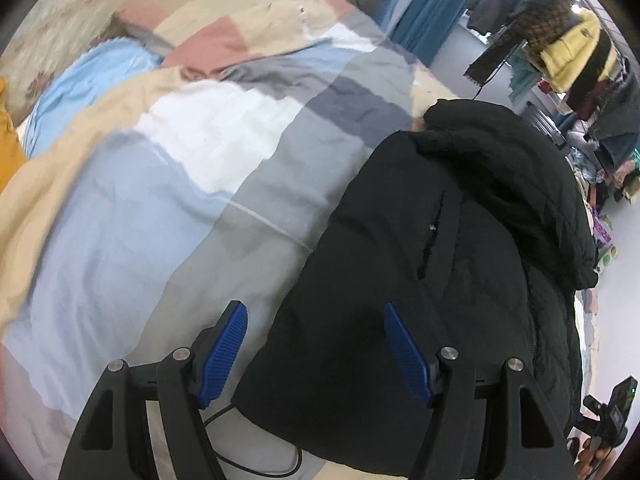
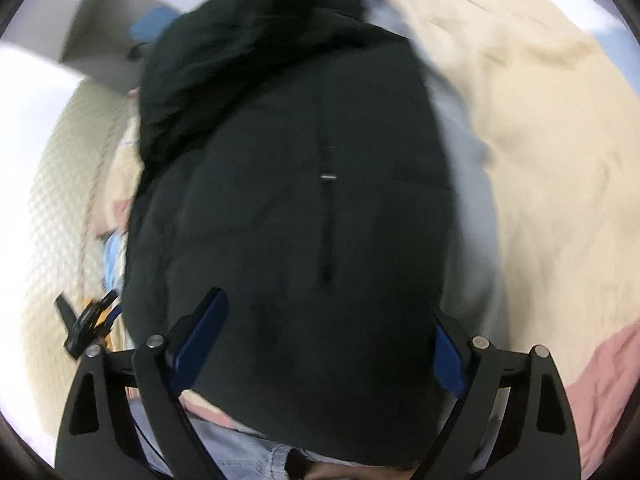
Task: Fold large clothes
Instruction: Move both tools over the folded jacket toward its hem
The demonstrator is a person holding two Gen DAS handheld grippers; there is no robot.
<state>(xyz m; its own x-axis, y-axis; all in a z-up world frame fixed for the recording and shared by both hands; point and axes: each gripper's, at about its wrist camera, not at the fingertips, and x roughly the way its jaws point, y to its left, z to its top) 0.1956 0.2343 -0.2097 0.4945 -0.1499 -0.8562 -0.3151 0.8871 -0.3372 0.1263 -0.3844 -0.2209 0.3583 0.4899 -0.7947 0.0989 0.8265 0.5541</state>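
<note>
You have one black coat (image 1: 460, 240) in front of you, lying on one patchwork quilt (image 1: 192, 184). Beside the coat you hold two grippers, the left gripper (image 1: 316, 352) and the right gripper (image 2: 324, 344), each with two blue pads (image 1: 226, 350). One thin black cable (image 1: 276, 468) lies at the coat's near edge.

Black padded coat (image 1: 452, 248) on a bed cover (image 1: 168, 184) of pale blue, white, grey, cream and dusty pink blocks. Black grippers with ribbed blue pads (image 1: 226, 354). Yellow jacket (image 1: 572, 54) hanging behind, beside blue curtains (image 1: 432, 12).
</note>
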